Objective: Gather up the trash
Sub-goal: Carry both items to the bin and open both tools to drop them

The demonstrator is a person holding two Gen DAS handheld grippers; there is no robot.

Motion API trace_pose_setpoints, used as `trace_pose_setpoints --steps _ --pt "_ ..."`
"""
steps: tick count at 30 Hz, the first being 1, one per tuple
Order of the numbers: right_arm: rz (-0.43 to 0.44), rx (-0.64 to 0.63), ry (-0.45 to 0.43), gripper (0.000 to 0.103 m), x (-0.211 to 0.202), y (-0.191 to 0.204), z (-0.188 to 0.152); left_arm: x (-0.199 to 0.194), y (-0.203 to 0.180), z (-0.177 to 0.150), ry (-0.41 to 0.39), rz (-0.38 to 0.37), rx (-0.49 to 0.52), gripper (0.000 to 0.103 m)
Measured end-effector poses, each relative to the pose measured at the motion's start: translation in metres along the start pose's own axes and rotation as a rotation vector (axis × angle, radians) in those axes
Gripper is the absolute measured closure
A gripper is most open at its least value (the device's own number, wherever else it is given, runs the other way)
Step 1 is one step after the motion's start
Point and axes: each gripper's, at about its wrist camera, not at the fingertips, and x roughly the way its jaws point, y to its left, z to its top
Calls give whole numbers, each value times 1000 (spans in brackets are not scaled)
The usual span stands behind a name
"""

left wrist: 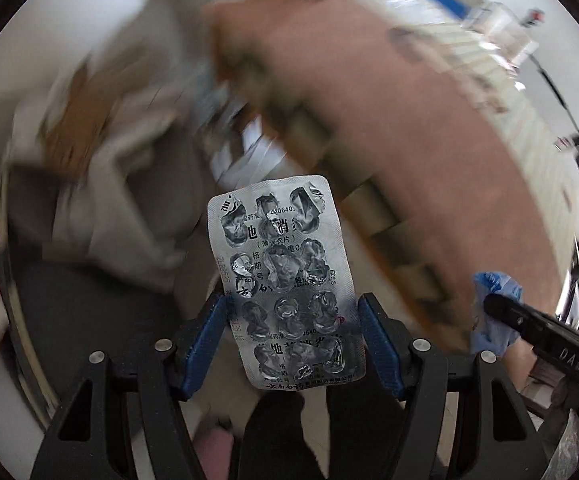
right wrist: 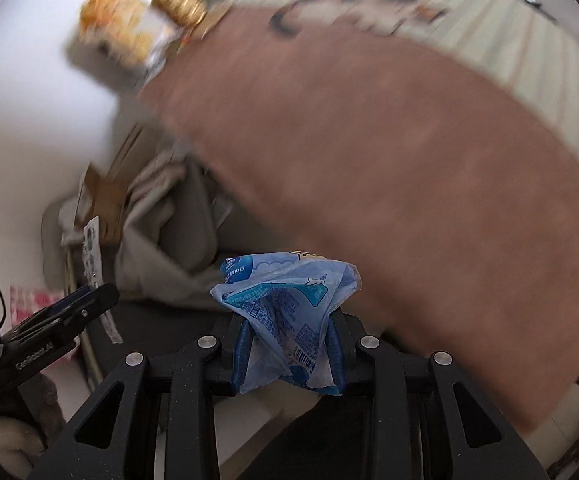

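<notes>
Gripping an empty silver blister pack (left wrist: 285, 280) by its two long edges, the left gripper (left wrist: 291, 344) points steeply down, its blue pads (left wrist: 205, 344) pressed against the foil on either side. The pack stands up between the fingers, its popped pockets and printed lettering facing the camera. Beyond the pack lies a blurred brown tabletop (left wrist: 409, 128) with a pale ribbed band along its far edge. To the left of the tabletop, lower down, sits a blurred heap of grey cloth (left wrist: 137, 208) and brown cardboard (left wrist: 77, 120).

The right gripper (right wrist: 289, 350) is clamped on a crumpled blue and white plastic wrapper (right wrist: 285, 308), which bunches up between its blue pads (right wrist: 241, 352) and spreads out above them. The wrapper hangs just off the near left edge of the tabletop (right wrist: 389, 160), above the same cloth heap (right wrist: 169, 232). From the left wrist view, the right gripper shows just off the tabletop's right edge, carrying the blue wrapper (left wrist: 493, 312).
</notes>
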Motion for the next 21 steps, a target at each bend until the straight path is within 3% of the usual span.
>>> trace_pose_setpoints --steps 6,12,16,17,19,21 --pt "-31 -60 205 69 139 44 -39 112 96 -33 143 -49 -214 38" --pt "-90 -59 323 69 290 23 -50 263 148 -45 265 -202 -379 37" --pt "-87 -50 381 69 385 -1 -53 345 162 -44 279 -238 -409 36" --pt "-82 -46 394 68 410 -8 -55 364 165 -44 282 -233 -408 33" --pt "-86 -45 409 67 443 -17 -57 389 173 -48 284 -222 -414 10" --pt "-91 -28 431 64 478 -28 -59 409 177 -52 296 -209 -417 1"
